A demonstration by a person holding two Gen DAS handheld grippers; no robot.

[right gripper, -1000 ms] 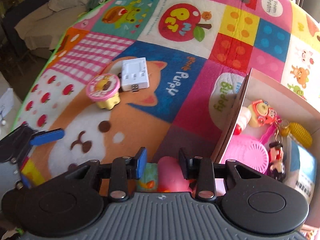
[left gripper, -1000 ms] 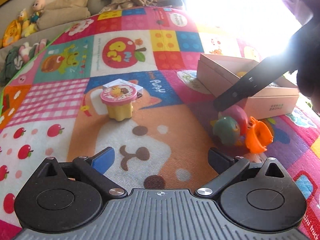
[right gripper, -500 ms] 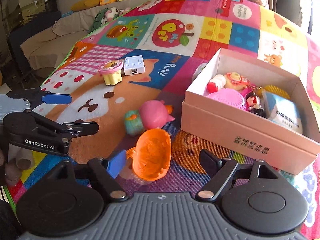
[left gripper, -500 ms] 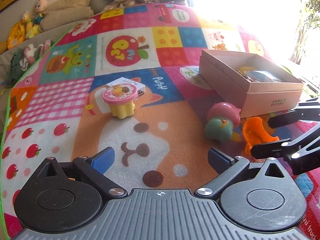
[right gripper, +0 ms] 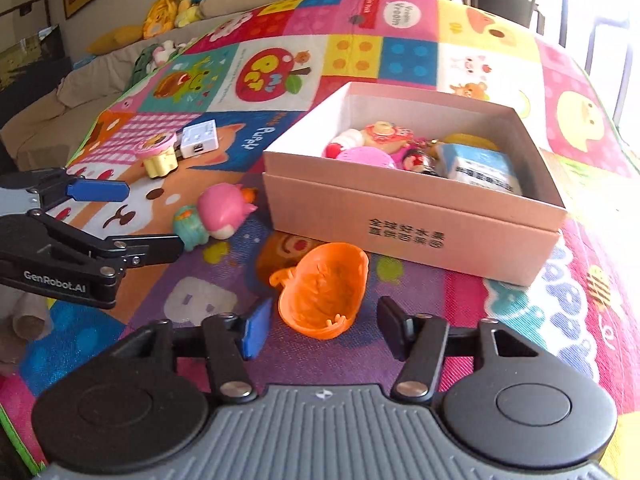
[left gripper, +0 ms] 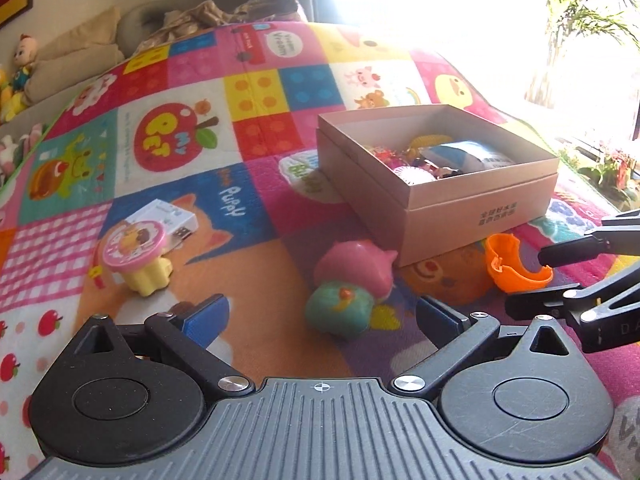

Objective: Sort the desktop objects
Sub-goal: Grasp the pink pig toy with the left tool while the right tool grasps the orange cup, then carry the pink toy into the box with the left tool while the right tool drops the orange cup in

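Right wrist view: my right gripper (right gripper: 322, 330) has its jaws apart, having just narrowed a little, and the orange shell (right gripper: 324, 290) lies on the mat (right gripper: 460, 56) in the gap between them; neither pad presses on it. Just beyond it stands the open cardboard box (right gripper: 404, 216), already holding several small toys. Left of the shell, the pink-and-green toy (right gripper: 216, 216) lies on its side near the box's corner. My left gripper (left gripper: 320, 316) is wide open and holds nothing; that toy sits just ahead of its fingers. Farther off on the mat, the pink-lidded yellow cup (left gripper: 138, 256) stands touching a white adapter (left gripper: 166, 216).
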